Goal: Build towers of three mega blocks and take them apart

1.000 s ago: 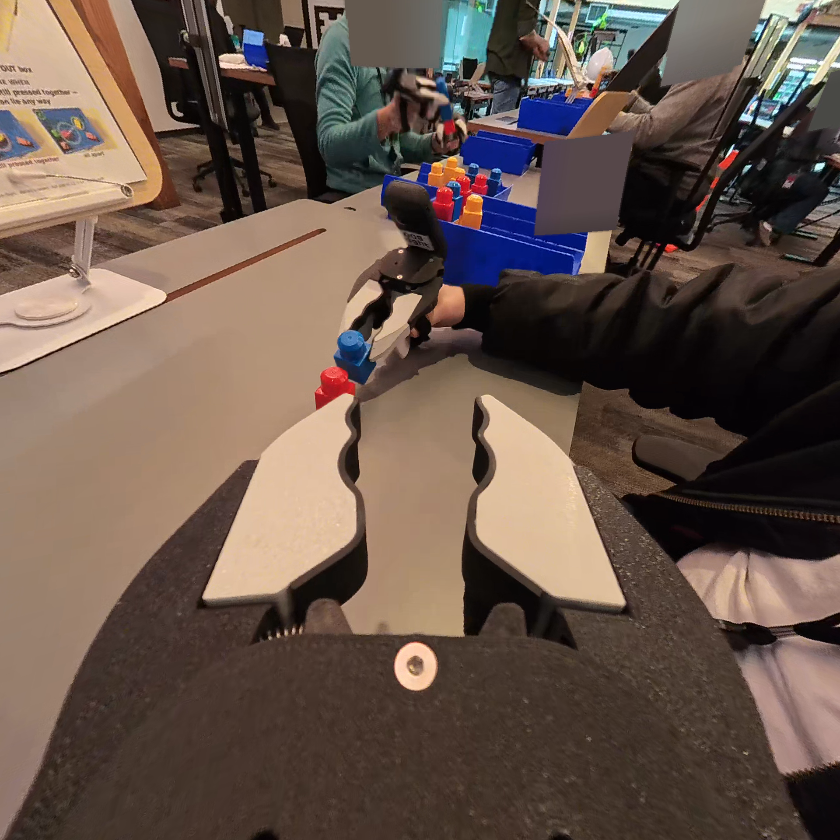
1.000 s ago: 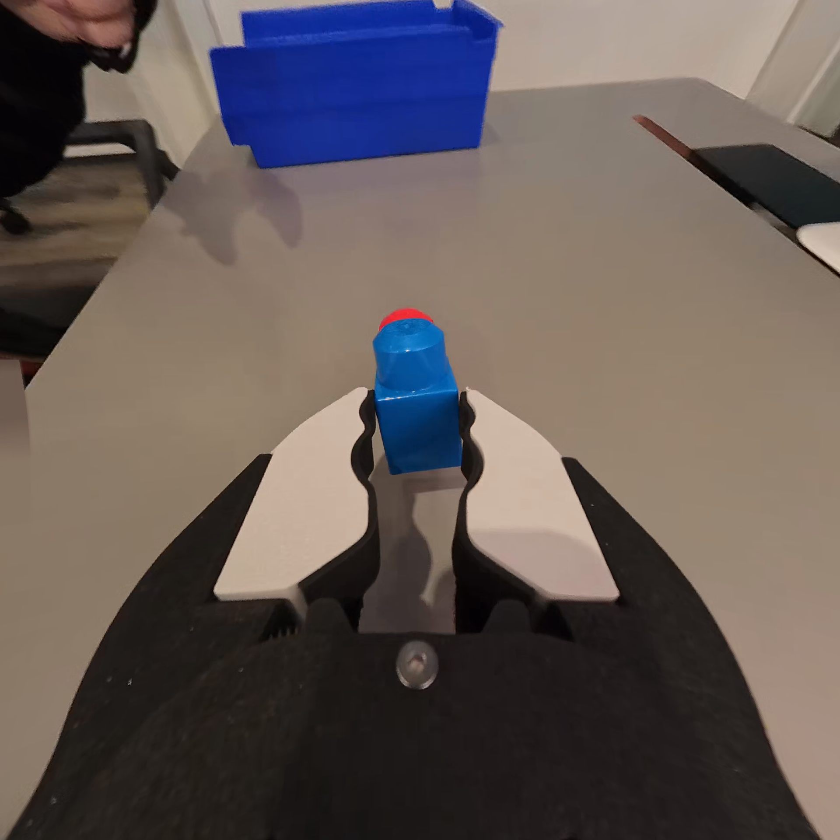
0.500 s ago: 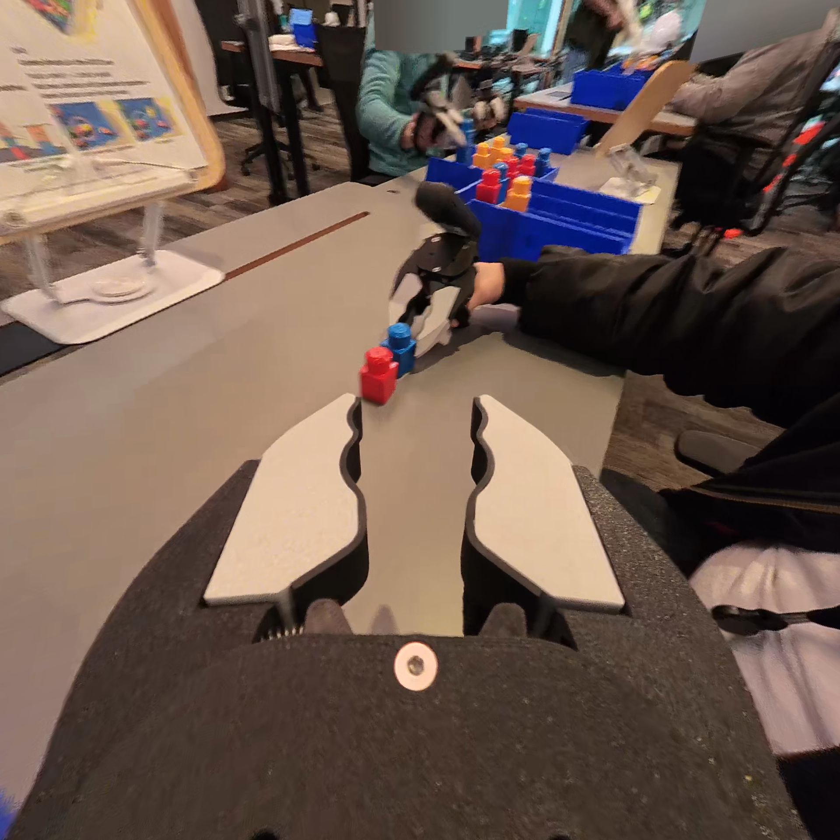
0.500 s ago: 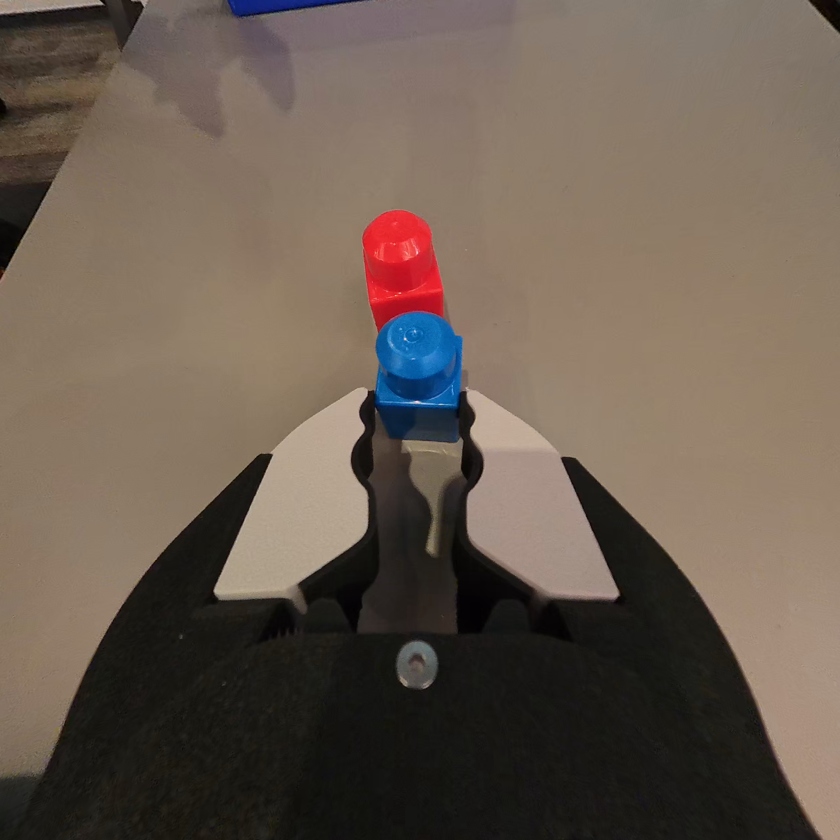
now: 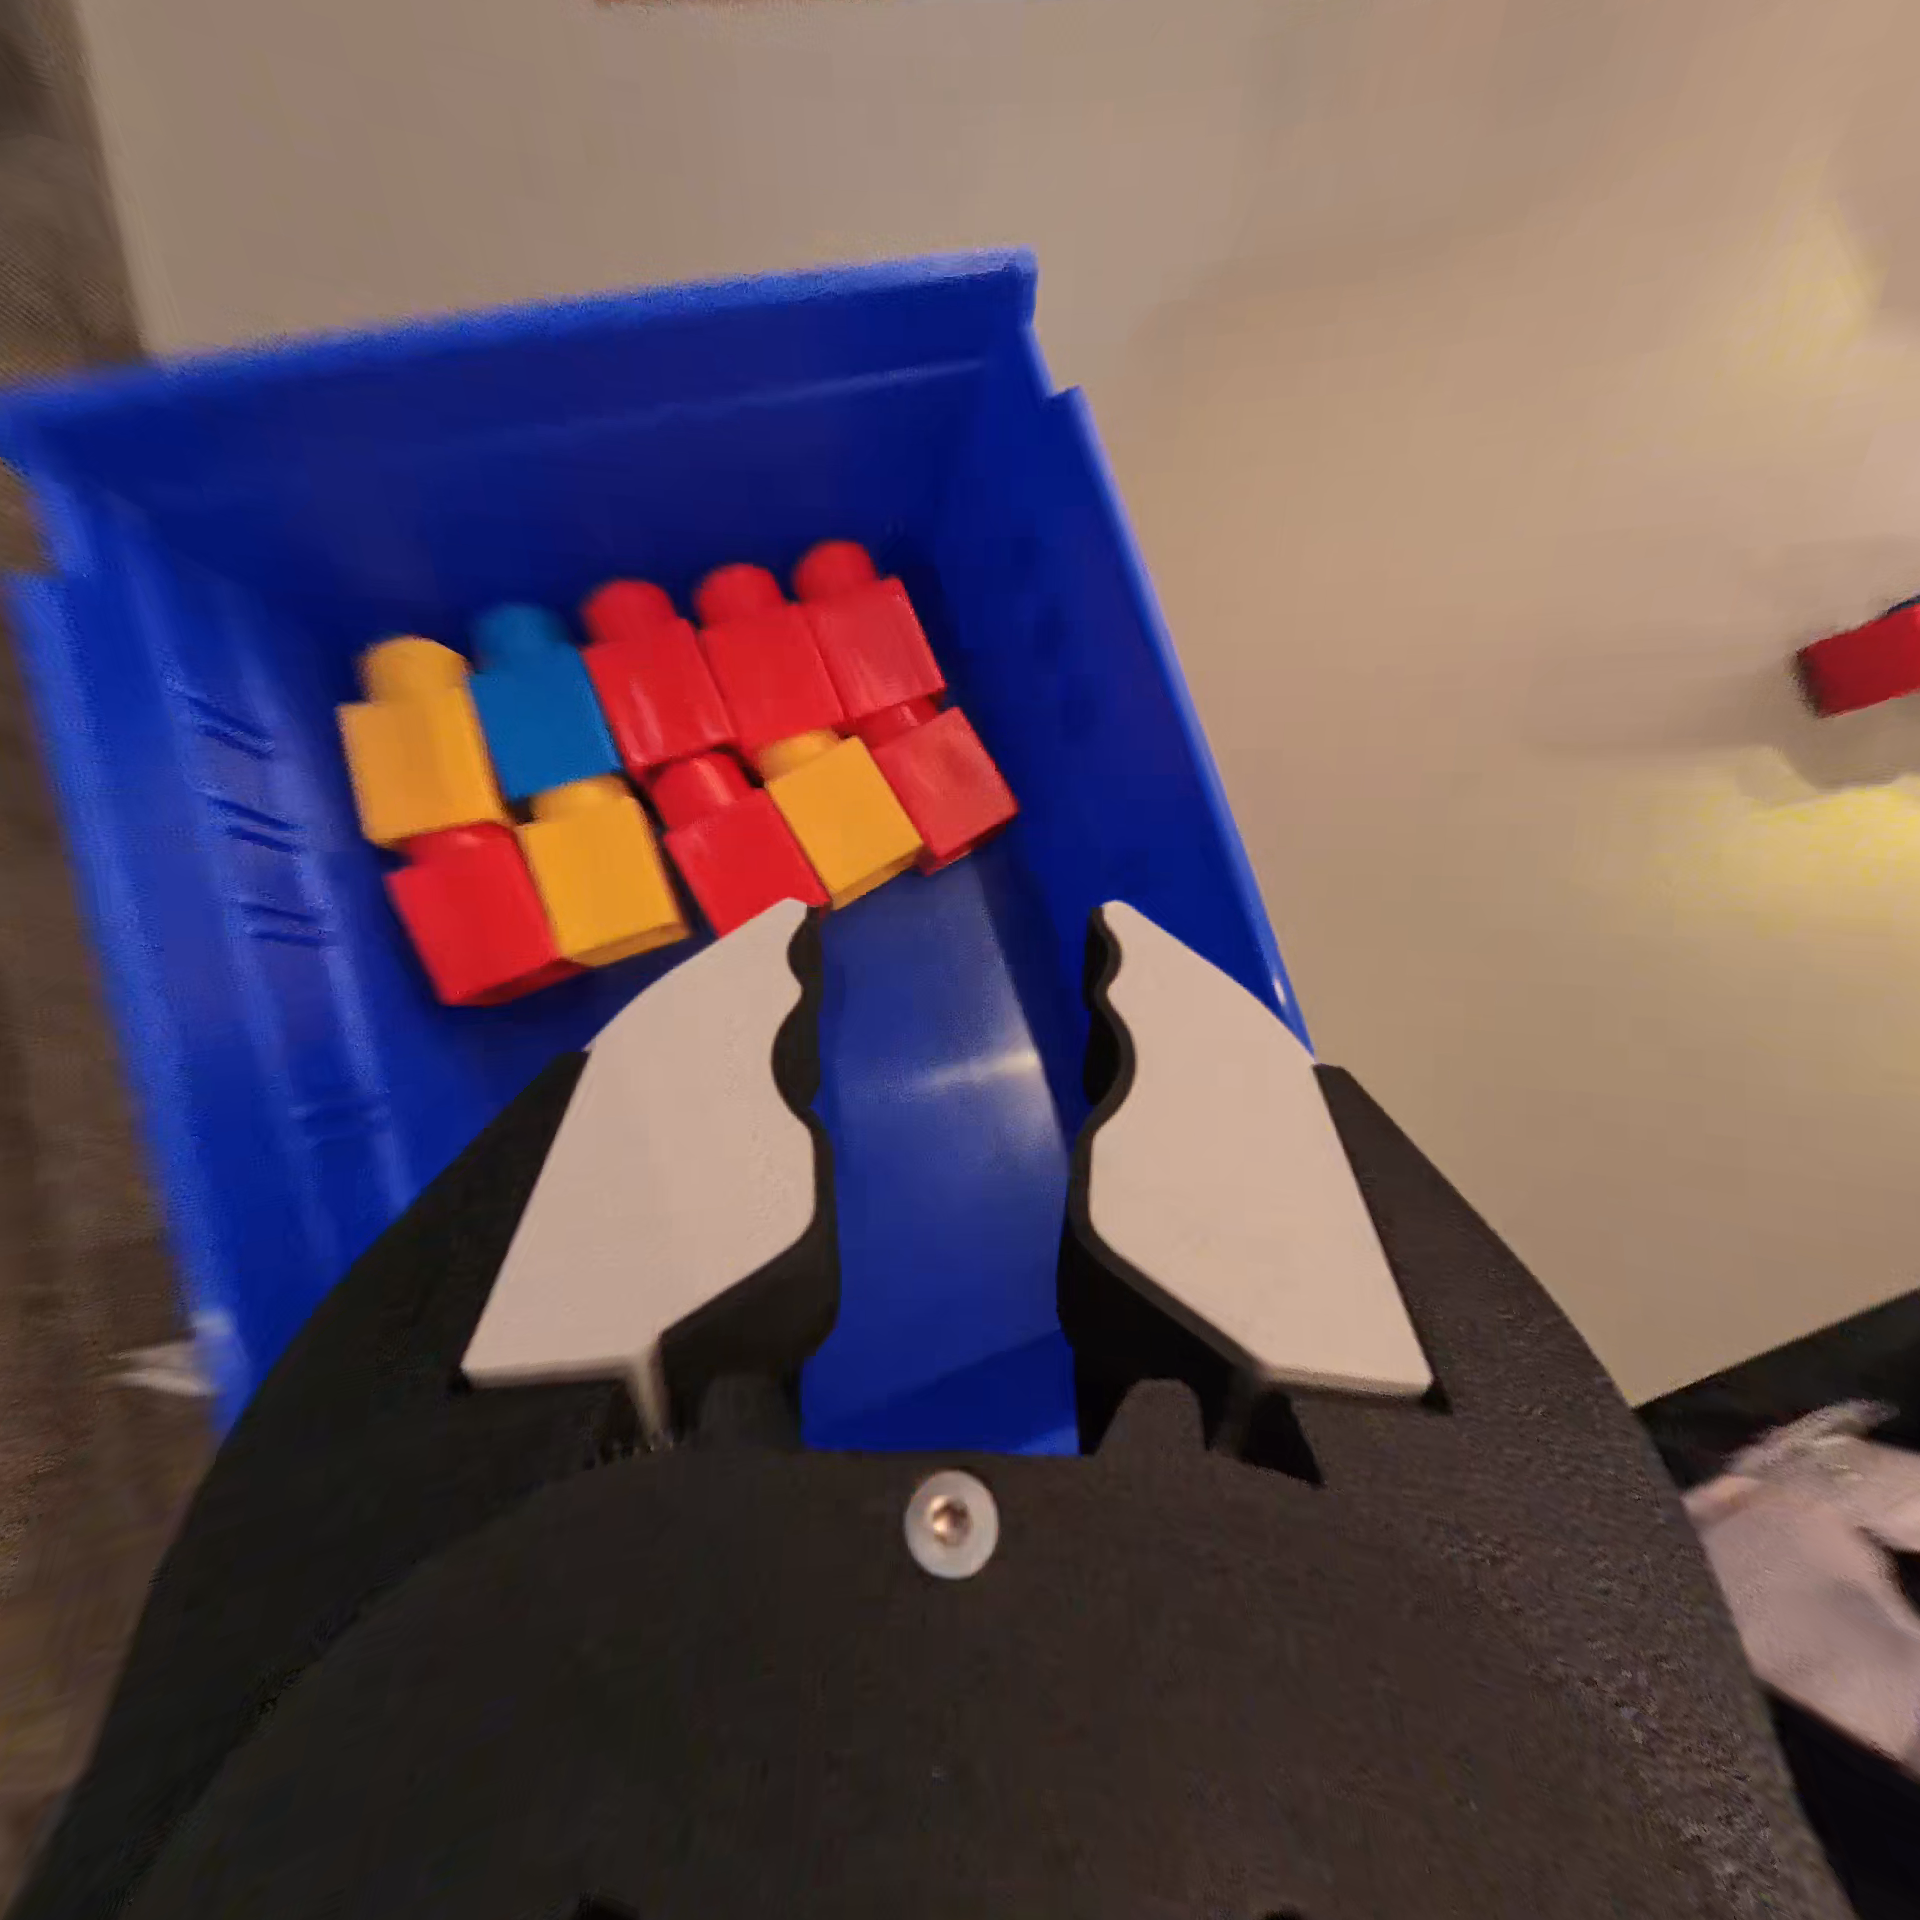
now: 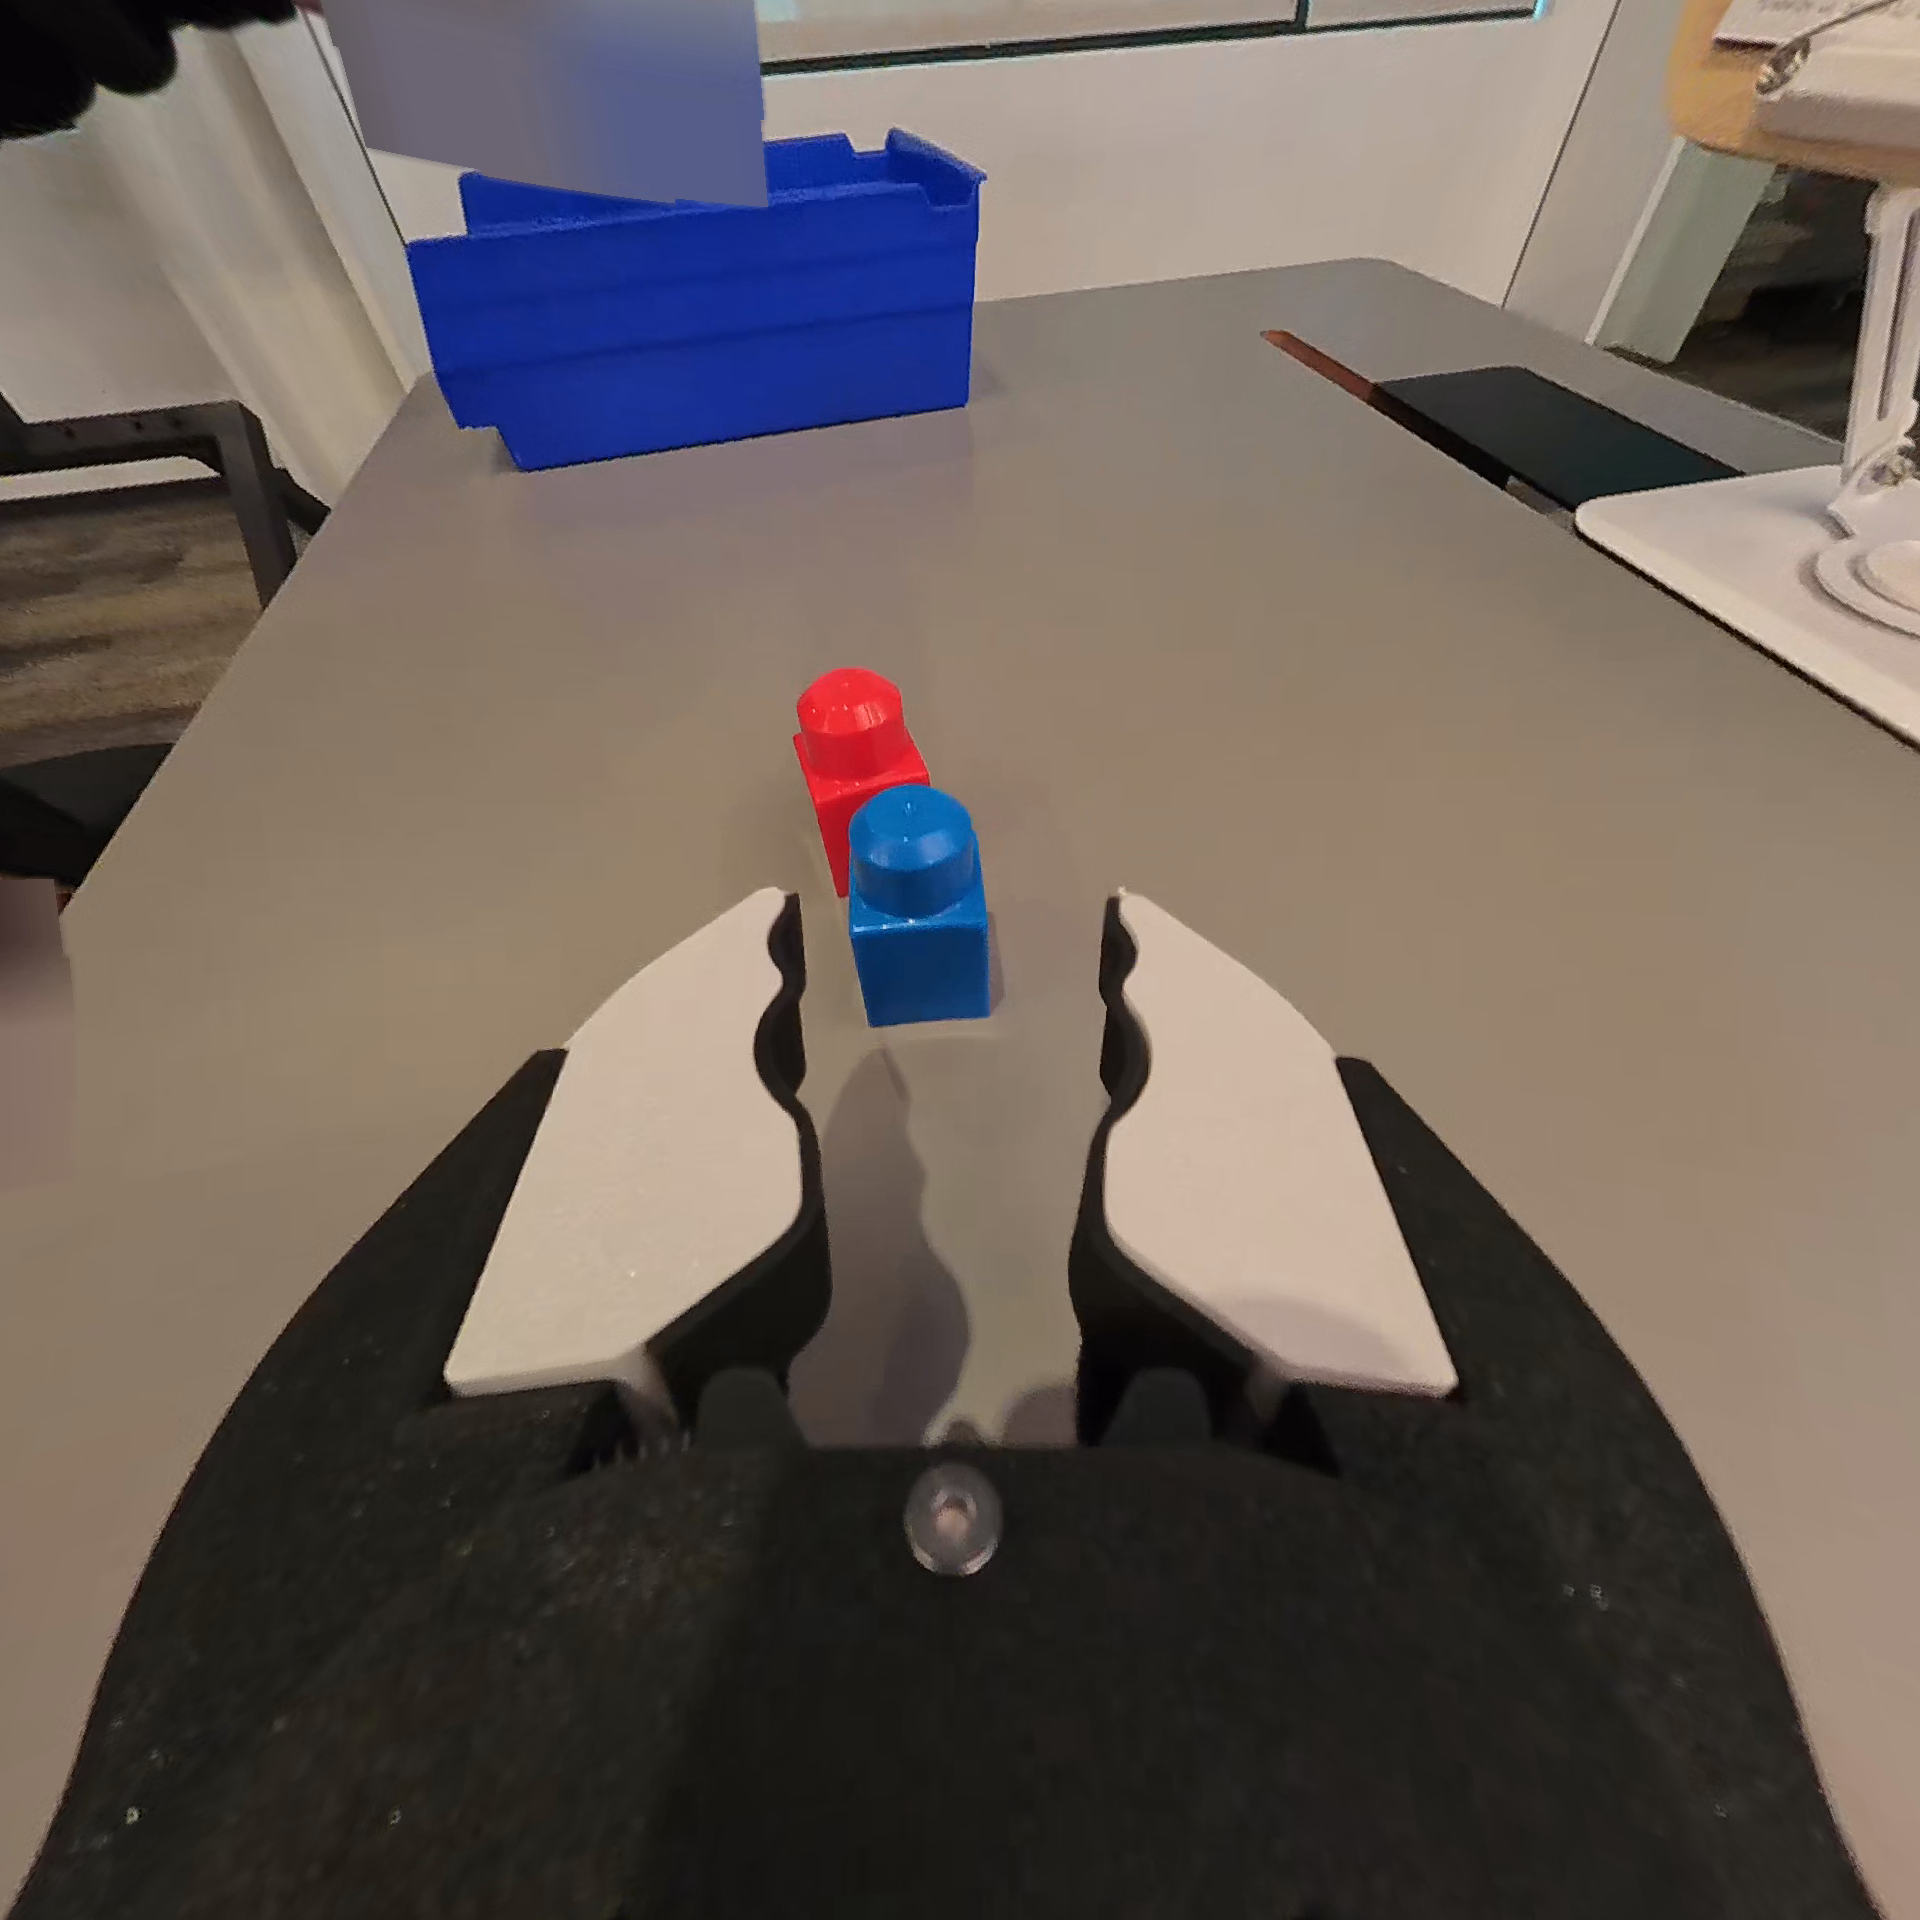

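In the right wrist view a blue block (image 6: 920,925) stands on the grey table (image 6: 520,727) with a red block (image 6: 857,764) just behind it. My right gripper (image 6: 951,914) is open; the blue block stands between its fingertips with a gap on both sides. In the left wrist view my left gripper (image 5: 951,920) is open and empty over a blue bin (image 5: 1132,727) that holds several red, yellow and blue blocks (image 5: 665,779). A red block (image 5: 1865,665) shows blurred at that view's right edge.
The blue bin (image 6: 707,312) stands at the table's far left in the right wrist view. A black pad (image 6: 1548,436) and a white stand base (image 6: 1766,582) lie at the right. A chair (image 6: 135,457) stands left of the table.
My right gripper set the blue block down by the red one and opened off it. My left gripper swung from facing the table's blocks to over the bin, still open.
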